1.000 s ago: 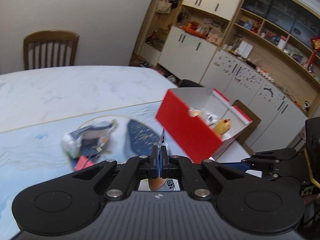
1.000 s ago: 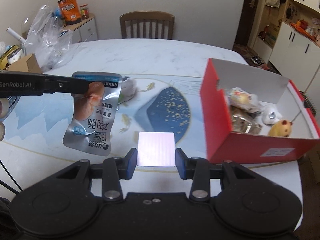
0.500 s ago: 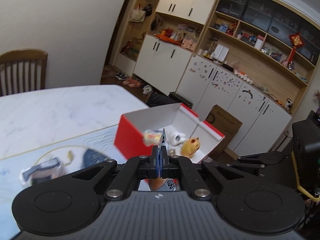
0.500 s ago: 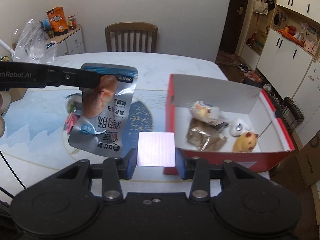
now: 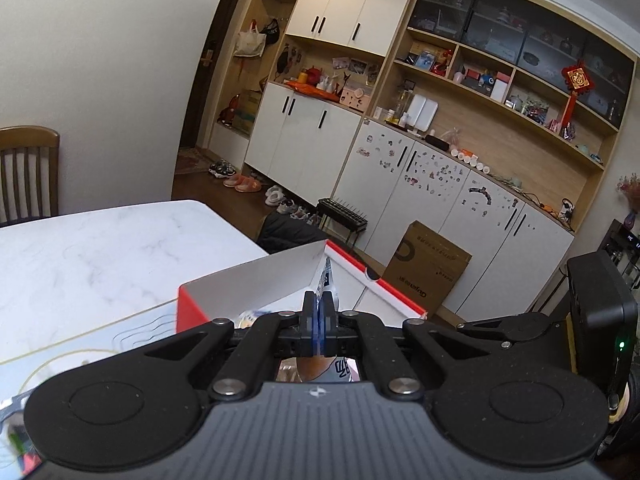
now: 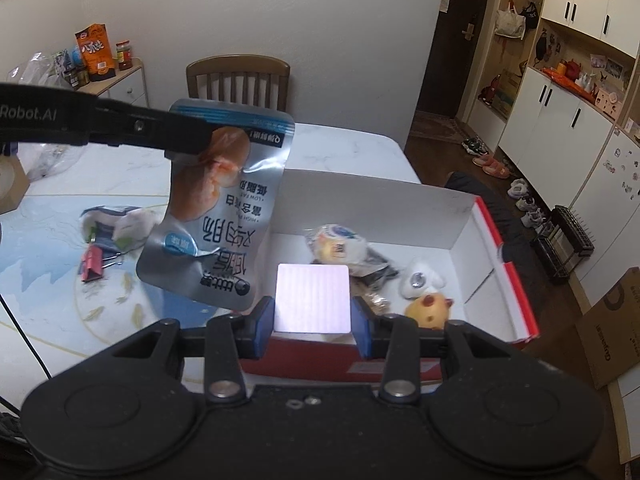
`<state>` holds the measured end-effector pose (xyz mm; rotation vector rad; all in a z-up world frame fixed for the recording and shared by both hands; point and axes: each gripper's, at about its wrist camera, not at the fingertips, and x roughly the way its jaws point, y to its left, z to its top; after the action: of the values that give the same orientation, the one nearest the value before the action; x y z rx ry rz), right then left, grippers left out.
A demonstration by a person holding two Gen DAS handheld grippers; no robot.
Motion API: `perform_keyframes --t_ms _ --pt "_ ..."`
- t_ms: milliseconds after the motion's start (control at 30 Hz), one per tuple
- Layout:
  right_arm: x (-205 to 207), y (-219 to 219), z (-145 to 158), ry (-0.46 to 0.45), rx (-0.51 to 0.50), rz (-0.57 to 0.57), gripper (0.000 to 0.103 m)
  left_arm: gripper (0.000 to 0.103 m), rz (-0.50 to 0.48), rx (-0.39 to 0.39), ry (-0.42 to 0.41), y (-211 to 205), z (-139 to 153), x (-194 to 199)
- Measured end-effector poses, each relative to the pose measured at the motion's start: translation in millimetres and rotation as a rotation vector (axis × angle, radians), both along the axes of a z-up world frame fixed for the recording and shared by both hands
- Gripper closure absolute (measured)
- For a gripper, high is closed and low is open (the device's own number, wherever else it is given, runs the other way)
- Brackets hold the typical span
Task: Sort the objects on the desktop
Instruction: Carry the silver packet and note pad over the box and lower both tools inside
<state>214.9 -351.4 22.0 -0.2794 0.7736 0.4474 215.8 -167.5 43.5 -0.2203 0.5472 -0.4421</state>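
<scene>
Two hand-held grippers carry loads: left hand-held gripper (image 6: 188, 142) w/ jaws pressed together on the top edge of a silver foil snack pouch (image 6: 216, 216), which hangs in the air just left of the red cardboard box (image 6: 516, 280), its lower corner near the rim. Right hand-held gripper (image 6: 313, 330) pinches a white square card (image 6: 313, 298) by its side edges, hovering over the box front wall. Pouch looks light, floppy, slick foil; the sealed top seam is prob. the safest hold. Card is thin, stiff, so edge grip fits. Vs. a sec ago: both moved from over the blue mat (image 6: 48, 276) toward the box on the table (image 6: 360, 152); grips unchanged.
</scene>
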Motion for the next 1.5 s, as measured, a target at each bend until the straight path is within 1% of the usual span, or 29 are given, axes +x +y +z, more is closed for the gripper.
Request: perform_keyframes --t_ms 367,567,733,1000,1200,1500 --pt "50 -44 -1 -0.014 -0.026 -0.032 0.063 0.103 -0.012 -0.013 0.066 -34 -14 44" --pt "73 -57 -5 -0.016 -0.047 -0.035 0.063 0.103 -0.027 -0.015 0.087 -54 -21 64" --pt "96 -66 -12 -0.009 -0.059 -0.035 0.063 0.103 -0.028 0.004 0.105 -67 -31 77" --pt "136 -70 -29 0.046 -0.052 -0.031 0.063 0.103 0.005 0.019 0.163 -77 -54 100" --pt "168 -66 -44 0.1 -0.042 -0.029 0.063 0.103 0.002 0.068 0.177 -88 -70 113" --pt "196 -53 -68 0.153 -0.069 -0.016 0.063 0.103 -0.025 0.133 0.228 -99 -91 127"
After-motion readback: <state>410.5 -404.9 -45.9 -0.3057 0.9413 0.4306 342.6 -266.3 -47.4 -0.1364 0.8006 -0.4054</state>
